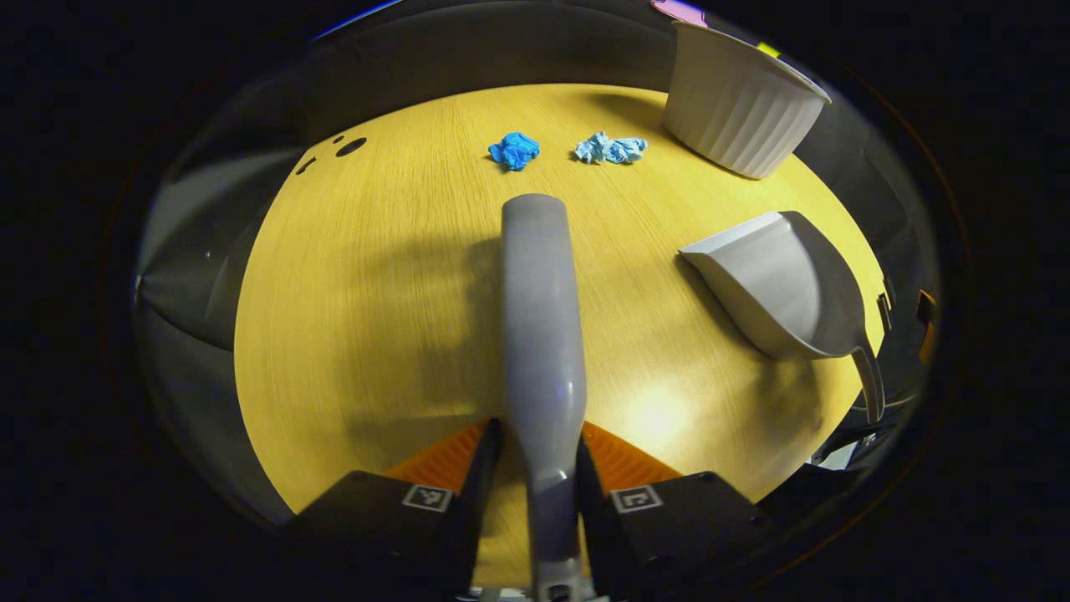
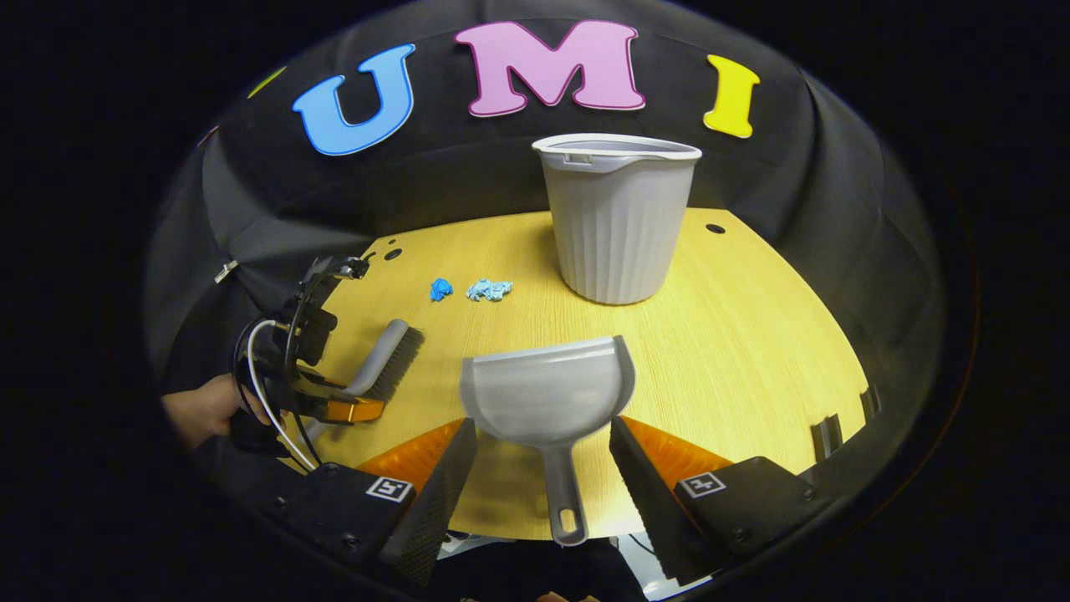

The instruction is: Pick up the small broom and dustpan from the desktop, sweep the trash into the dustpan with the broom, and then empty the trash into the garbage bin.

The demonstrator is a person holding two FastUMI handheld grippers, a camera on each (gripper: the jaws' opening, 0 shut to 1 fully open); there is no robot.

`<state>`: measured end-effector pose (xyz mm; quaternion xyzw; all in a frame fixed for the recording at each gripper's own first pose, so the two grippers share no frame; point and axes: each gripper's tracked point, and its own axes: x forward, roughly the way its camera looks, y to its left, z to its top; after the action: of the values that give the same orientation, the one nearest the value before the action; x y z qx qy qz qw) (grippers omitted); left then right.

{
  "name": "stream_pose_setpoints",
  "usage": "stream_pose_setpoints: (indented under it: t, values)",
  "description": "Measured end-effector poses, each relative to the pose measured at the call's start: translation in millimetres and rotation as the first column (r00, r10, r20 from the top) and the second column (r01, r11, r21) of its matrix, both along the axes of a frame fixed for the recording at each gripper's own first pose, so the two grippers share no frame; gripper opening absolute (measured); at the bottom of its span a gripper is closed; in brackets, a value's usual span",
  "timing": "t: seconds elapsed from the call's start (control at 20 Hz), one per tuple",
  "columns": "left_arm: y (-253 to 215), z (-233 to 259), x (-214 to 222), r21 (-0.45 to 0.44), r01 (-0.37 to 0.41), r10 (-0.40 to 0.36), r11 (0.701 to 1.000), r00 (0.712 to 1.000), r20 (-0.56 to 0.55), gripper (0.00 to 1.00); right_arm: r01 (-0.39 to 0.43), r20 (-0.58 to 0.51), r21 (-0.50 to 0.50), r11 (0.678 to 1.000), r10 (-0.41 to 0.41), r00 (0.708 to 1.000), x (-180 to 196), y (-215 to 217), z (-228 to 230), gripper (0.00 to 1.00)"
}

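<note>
My left gripper (image 1: 535,468) clamps the smooth grey plastic broom (image 1: 542,334) handle. My right gripper (image 2: 543,468) gapes around the grey plastic dustpan (image 2: 547,389) on the yellow wooden surface (image 2: 752,351); crumpled blue paper scraps (image 2: 478,289) and the ribbed white bin (image 2: 619,221) lie beyond.

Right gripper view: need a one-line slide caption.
Right gripper open around the dustpan handle; left gripper holds the broom; blue paper scraps beside the bin.
</note>
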<state>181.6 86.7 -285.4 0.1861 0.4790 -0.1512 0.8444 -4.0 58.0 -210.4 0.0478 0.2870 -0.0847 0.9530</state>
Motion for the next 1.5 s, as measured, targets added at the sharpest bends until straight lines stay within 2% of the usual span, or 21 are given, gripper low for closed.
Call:
stream_pose_setpoints:
  t: [0.1, 0.25, 0.4, 0.5, 0.55, 0.75, 0.9, 0.95, 1.1, 1.15, 1.25, 1.3, 1.4, 1.5]
  values:
    - [-1, 6, -2, -0.001, 0.003, -0.003, 1.0, 1.0, 0.016, 0.34, 0.012, -0.015, 0.017, 1.0, -0.012, 1.0, -1, 0, -4, 0.99]
    - [-3, 2, -2, -0.024, 0.017, -0.016, 1.0, 0.999, 0.045, 0.29, 0.02, -0.057, 0.047, 0.999, -0.018, 0.998, -1, 2, -16, 0.99]
    - [2, 15, -2, -0.094, -0.03, 0.041, 0.995, 0.991, 0.124, 0.25, 0.041, -0.118, 0.09, 0.995, -0.031, 0.993, -2, 0, -32, 0.99]
    - [3, 27, -10, -0.109, -0.016, 0.035, 0.994, 0.985, 0.171, 0.27, 0.051, -0.159, 0.105, 0.993, -0.033, 0.987, -2, -1, -44, 0.99]
    - [4, 31, -15, -0.119, -0.013, 0.034, 0.993, 0.984, 0.176, 0.25, 0.048, -0.188, 0.098, 0.994, -0.029, 0.982, -2, -2, -53, 0.99]
    - [7, 59, -40, -0.123, 0.011, 0.018, 0.992, 0.972, 0.233, 0.25, 0.025, -0.316, 0.054, 0.998, -0.007, 0.949, -3, -14, -88, 0.99]
    - [4, 80, -59, -0.198, 0.003, 0.046, 0.98, 0.968, 0.246, 0.28, 0.005, -0.361, 0.024, 1.0, 0.003, 0.933, 5, -21, -105, 0.99]
    - [7, 84, -64, -0.214, -0.005, 0.059, 0.977, 0.968, 0.245, 0.25, -0.005, -0.373, 0.014, 1.0, 0.01, 0.928, 9, -21, -111, 0.99]
    - [16, 95, -71, -0.225, -0.031, 0.091, 0.974, 0.961, 0.26, 0.25, -0.032, -0.42, 0.004, 0.999, 0.031, 0.907, 14, -18, -129, 0.99]
    - [20, 95, -71, -0.223, -0.042, 0.101, 0.974, 0.96, 0.263, 0.28, -0.038, -0.433, 0.005, 0.999, 0.036, 0.901, 16, -18, -135, 0.99]
    - [23, 95, -76, -0.234, -0.059, 0.119, 0.97, 0.96, 0.255, 0.25, -0.022, -0.451, 0.016, 1.0, 0.027, 0.892, 19, -22, -143, 0.98]
    - [24, 94, -78, -0.237, -0.065, 0.125, 0.969, 0.961, 0.248, 0.25, -0.01, -0.451, 0.026, 1.0, 0.021, 0.893, 22, -22, -145, 0.97]
    - [29, 92, -78, -0.225, -0.079, 0.136, 0.971, 0.959, 0.249, 0.25, -0.003, -0.435, 0.018, 1.0, 0.011, 0.9, 28, -24, -145, 0.88]
    - [29, 91, -76, -0.227, -0.105, 0.162, 0.968, 0.954, 0.251, 0.25, -0.021, -0.44, -0.013, 1.0, 0.013, 0.898, 30, -27, -146, 0.71]
